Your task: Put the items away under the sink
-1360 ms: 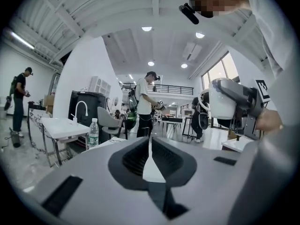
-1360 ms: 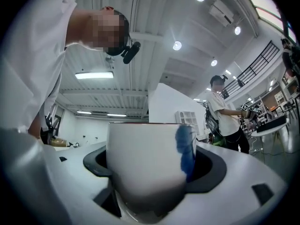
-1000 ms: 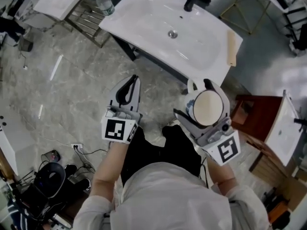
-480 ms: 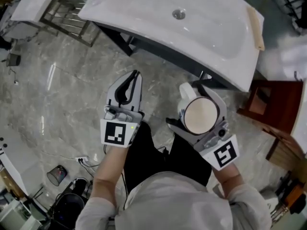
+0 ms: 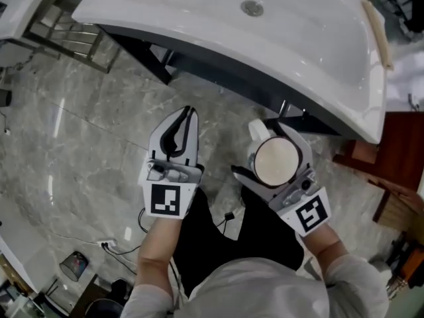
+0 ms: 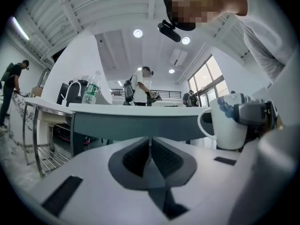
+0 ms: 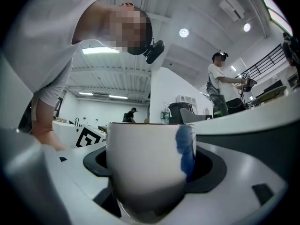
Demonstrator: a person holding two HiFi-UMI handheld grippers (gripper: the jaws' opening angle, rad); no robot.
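A white mug [image 5: 274, 161] with a blue mark sits clamped in my right gripper [image 5: 277, 152], just in front of the sink's front edge in the head view. The right gripper view shows the mug [image 7: 149, 162] filling the space between the jaws, upright, blue streak on its right side. My left gripper [image 5: 179, 126] is level with it to the left, jaws closed together with nothing between them; in the left gripper view [image 6: 150, 153] the pads meet, and the mug [image 6: 227, 123] shows at the right. The white sink basin [image 5: 199, 18] spans the top of the head view.
The sink counter [image 6: 136, 121] stands straight ahead at gripper height with dark space beneath. A metal rack [image 5: 66, 35] and dark frame legs [image 5: 142, 61] stand at the left under the basin. A red-brown cabinet [image 5: 391, 171] is at the right. Marble floor [image 5: 79, 151] below; other people work far off.
The sink has drawn closer and slid up the head view as I moved toward it and lower. Both grippers keep their states, the mug still held in the right one.
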